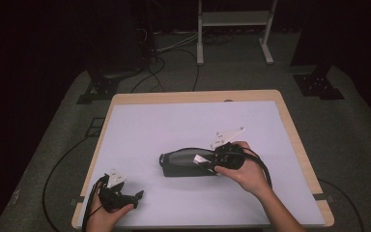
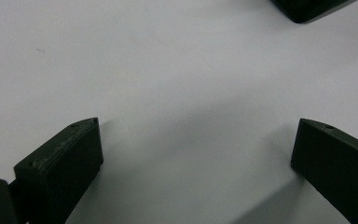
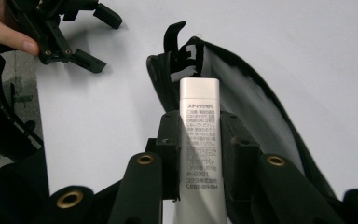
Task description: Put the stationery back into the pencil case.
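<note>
At the centre of the high view you see a wooden table [image 1: 292,126] whose top is covered by a pale lilac mat [image 1: 174,125]. It stands on grey carpet [image 1: 348,145]. At the top of the frame you find the 2 legs of a white metal stand [image 1: 232,29]. At upper left, black cables [image 1: 164,67] run across the floor beside a dark stand base [image 1: 101,87]; another base [image 1: 319,84] sits at upper right.

We see the left gripper [image 1: 137,195] and right gripper [image 1: 207,165], each black with blocky jaws, brass-ringed screw holes, a pale three-cornered top plate and a trailing black cable, held in bare, sleeveless hands.
</note>
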Action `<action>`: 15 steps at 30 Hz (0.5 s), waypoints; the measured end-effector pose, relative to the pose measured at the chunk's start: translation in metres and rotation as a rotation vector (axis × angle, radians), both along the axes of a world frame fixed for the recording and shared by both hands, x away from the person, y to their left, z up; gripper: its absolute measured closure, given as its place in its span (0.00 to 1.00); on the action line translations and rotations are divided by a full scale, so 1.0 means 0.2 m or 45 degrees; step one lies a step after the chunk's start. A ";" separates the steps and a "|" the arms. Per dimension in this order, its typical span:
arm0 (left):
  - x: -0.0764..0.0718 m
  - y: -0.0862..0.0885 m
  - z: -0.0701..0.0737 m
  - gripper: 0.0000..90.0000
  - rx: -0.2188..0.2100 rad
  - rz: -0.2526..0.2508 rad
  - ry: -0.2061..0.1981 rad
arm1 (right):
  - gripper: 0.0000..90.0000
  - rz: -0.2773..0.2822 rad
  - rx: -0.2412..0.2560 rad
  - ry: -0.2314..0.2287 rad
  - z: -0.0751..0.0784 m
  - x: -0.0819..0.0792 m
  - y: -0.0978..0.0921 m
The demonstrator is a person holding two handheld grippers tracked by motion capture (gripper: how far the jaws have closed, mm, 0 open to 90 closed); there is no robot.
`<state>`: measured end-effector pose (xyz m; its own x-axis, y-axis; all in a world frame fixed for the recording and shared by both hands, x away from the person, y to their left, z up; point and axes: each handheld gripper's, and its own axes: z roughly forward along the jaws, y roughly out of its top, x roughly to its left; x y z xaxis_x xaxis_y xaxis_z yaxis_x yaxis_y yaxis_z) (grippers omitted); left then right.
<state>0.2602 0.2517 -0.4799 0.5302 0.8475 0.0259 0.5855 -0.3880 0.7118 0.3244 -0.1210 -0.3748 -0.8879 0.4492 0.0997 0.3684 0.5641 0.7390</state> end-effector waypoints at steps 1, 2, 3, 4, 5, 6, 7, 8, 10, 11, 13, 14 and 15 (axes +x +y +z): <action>0.00 0.00 0.00 0.01 0.000 0.000 0.000 | 0.78 0.002 -0.001 -0.003 0.00 0.02 0.01; 0.00 0.00 0.00 0.01 0.001 -0.002 0.000 | 0.78 0.004 -0.002 -0.001 0.00 0.03 0.01; 0.00 0.00 0.00 0.01 0.001 -0.002 0.000 | 0.78 0.004 -0.002 -0.001 0.00 0.03 0.01; 0.00 0.00 0.00 0.01 0.000 -0.001 -0.001 | 0.78 0.016 -0.007 -0.006 0.00 0.05 0.02; 0.00 0.00 0.00 0.01 0.000 -0.002 0.000 | 0.78 0.016 -0.007 -0.006 0.00 0.05 0.02; 0.00 0.00 0.00 0.01 0.000 -0.002 0.000 | 0.78 0.021 -0.011 -0.010 0.00 0.06 0.03; 0.00 0.00 0.00 0.01 0.000 -0.002 0.001 | 0.78 0.027 -0.018 -0.012 0.00 0.07 0.04; 0.00 0.00 0.00 0.01 0.001 -0.003 0.000 | 0.78 0.031 -0.025 -0.019 0.00 0.09 0.05; 0.00 0.00 0.00 0.01 0.005 -0.005 -0.003 | 0.78 0.051 -0.041 -0.037 -0.01 0.12 0.08; 0.00 0.00 0.00 0.01 0.005 -0.004 -0.003 | 0.78 0.050 -0.044 -0.028 -0.01 0.12 0.09; 0.00 0.00 0.00 0.01 0.004 -0.004 -0.003 | 0.78 0.063 -0.060 -0.040 -0.01 0.15 0.11; 0.00 0.00 0.00 0.01 0.004 -0.004 -0.003 | 0.78 0.063 -0.060 -0.040 -0.01 0.15 0.11; 0.00 0.00 0.00 0.01 0.004 -0.004 -0.003 | 0.78 0.083 -0.066 -0.047 -0.02 0.17 0.13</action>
<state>0.2605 0.2520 -0.4798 0.5330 0.8456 0.0301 0.5824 -0.3924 0.7120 0.3577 -0.0948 -0.3780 -0.9179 0.3942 0.0450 0.3031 0.6235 0.7207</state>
